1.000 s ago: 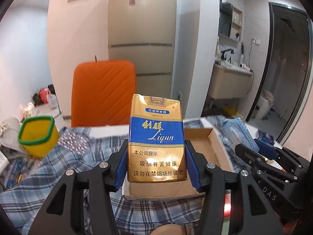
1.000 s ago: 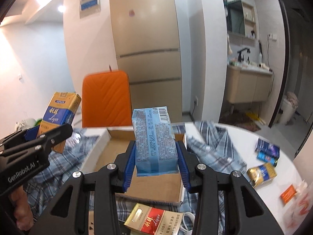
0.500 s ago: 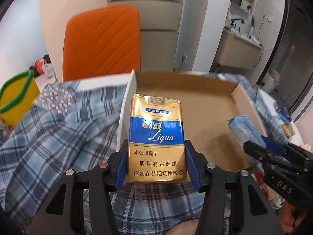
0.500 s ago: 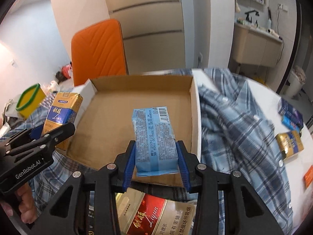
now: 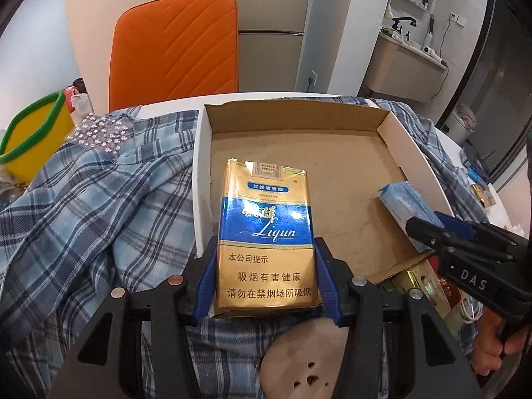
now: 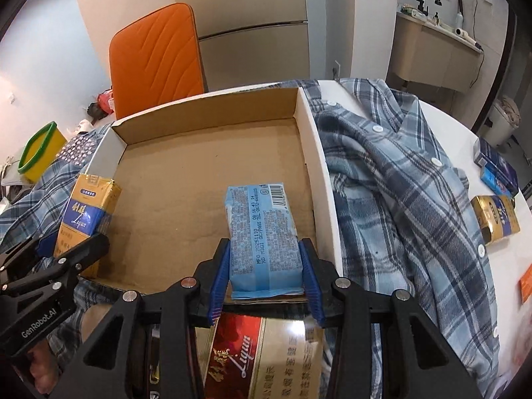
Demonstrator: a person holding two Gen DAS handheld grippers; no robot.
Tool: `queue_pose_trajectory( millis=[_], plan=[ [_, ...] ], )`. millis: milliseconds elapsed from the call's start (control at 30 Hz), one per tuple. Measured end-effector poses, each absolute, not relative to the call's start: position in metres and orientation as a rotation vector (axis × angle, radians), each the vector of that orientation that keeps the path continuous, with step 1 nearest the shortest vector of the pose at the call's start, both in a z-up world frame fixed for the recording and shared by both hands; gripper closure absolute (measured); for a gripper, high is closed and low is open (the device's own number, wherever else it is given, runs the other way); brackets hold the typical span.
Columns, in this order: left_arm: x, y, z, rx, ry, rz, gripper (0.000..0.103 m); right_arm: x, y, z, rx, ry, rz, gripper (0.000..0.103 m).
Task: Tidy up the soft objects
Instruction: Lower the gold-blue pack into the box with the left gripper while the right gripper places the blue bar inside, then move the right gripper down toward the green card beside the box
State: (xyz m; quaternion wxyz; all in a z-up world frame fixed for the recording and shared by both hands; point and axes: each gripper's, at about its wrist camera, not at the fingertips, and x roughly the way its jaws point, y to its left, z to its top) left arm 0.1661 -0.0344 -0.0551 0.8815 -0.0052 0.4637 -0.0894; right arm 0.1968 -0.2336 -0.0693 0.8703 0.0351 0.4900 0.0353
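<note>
Left gripper (image 5: 266,279) — blue pads clamped on both sides of a gold-and-blue cigarette pack (image 5: 264,239), held upright over the near left part of the cardboard box (image 5: 415,153). Whether the pack touches the box floor cannot be told.

Right gripper (image 6: 266,276) — pads pressed against the sides of a light blue tissue packet (image 6: 262,236), barcode end pointing away, over the near right part of the same box, close to its right wall.

Cardboard box: shallow, open-topped, brown inside with white outer walls, lying on a blue plaid shirt (image 6: 392,199) spread over the white table (image 6: 445,123).

A red-and-gold carton (image 6: 259,355) lies beneath the right gripper, outside the box's near edge. An orange chair (image 5: 176,46) stands behind the table.
</note>
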Motion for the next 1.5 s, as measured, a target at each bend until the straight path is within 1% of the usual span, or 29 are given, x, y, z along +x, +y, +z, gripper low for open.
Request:
queue_pose_trajectory(
  millis=[167, 367, 400, 433, 467, 500, 533, 567, 633, 767, 833, 1067, 1133, 1200, 1333, 1400, 1433, 1500],
  plan=[
    [0.162, -0.038, -0.055, 0.013, 0.968, -0.172, 0.05, 0.184, -0.227, -0.07, 0.012, 1.036, 0.075, 0.061],
    [0.159, -0.037, -0.055, -0.007, 0.974, -0.176, 0.049, 0.179, -0.229, -0.068, 0.029, 1.038, 0.091, 0.06],
    [0.159, -0.037, -0.055, -0.009, 0.972, -0.179, 0.047, 0.179, -0.23, -0.067, 0.036, 1.037, 0.095, 0.059],
    [0.159, -0.037, -0.055, -0.012, 0.971, -0.186, 0.042, 0.179, -0.231, -0.066, 0.041, 1.034, 0.1, 0.057],
    [0.159, -0.038, -0.055, -0.012, 0.97, -0.194, 0.04, 0.179, -0.23, -0.065, 0.043, 1.028, 0.108, 0.053],
    [0.157, -0.04, -0.054, -0.005, 0.972, -0.199, 0.034, 0.177, -0.229, -0.063, 0.04, 1.019, 0.113, 0.05],
    [0.156, -0.042, -0.052, 0.006, 0.971, -0.2, 0.031, 0.175, -0.226, -0.06, 0.033, 1.008, 0.115, 0.044],
    [0.154, -0.044, -0.05, 0.013, 0.961, -0.195, 0.03, 0.172, -0.224, -0.055, 0.025, 0.987, 0.119, 0.039],
    [0.148, -0.045, -0.041, 0.03, 0.915, -0.174, 0.03, 0.167, -0.221, -0.047, 0.014, 0.957, 0.123, 0.037],
    [0.134, -0.038, -0.02, -0.01, 0.829, -0.19, 0.028, 0.159, -0.225, -0.028, 0.023, 0.907, 0.121, 0.037],
    [0.124, -0.035, -0.008, -0.023, 0.772, -0.192, 0.024, 0.153, -0.229, -0.018, 0.028, 0.875, 0.115, 0.037],
    [0.086, -0.027, 0.028, -0.047, 0.557, -0.159, 0.014, 0.126, -0.239, 0.017, 0.034, 0.734, 0.102, 0.036],
    [0.074, -0.026, 0.034, -0.05, 0.498, -0.171, 0.008, 0.114, -0.241, 0.025, 0.032, 0.683, 0.1, 0.035],
    [0.065, -0.027, 0.036, -0.036, 0.454, -0.189, 0.003, 0.102, -0.243, 0.03, 0.02, 0.634, 0.093, 0.033],
    [0.053, -0.029, 0.031, -0.041, 0.444, -0.232, 0.003, 0.082, -0.247, 0.034, 0.017, 0.562, 0.104, 0.031],
    [0.047, -0.027, 0.025, -0.067, 0.444, -0.237, 0.003, 0.071, -0.251, 0.034, 0.034, 0.524, 0.116, 0.025],
    [0.043, -0.028, 0.023, -0.075, 0.443, -0.239, 0.003, 0.066, -0.253, 0.034, 0.043, 0.508, 0.115, 0.019],
    [0.034, -0.028, 0.019, -0.078, 0.426, -0.23, 0.001, 0.058, -0.258, 0.034, 0.045, 0.481, 0.104, 0.018]
  ],
)
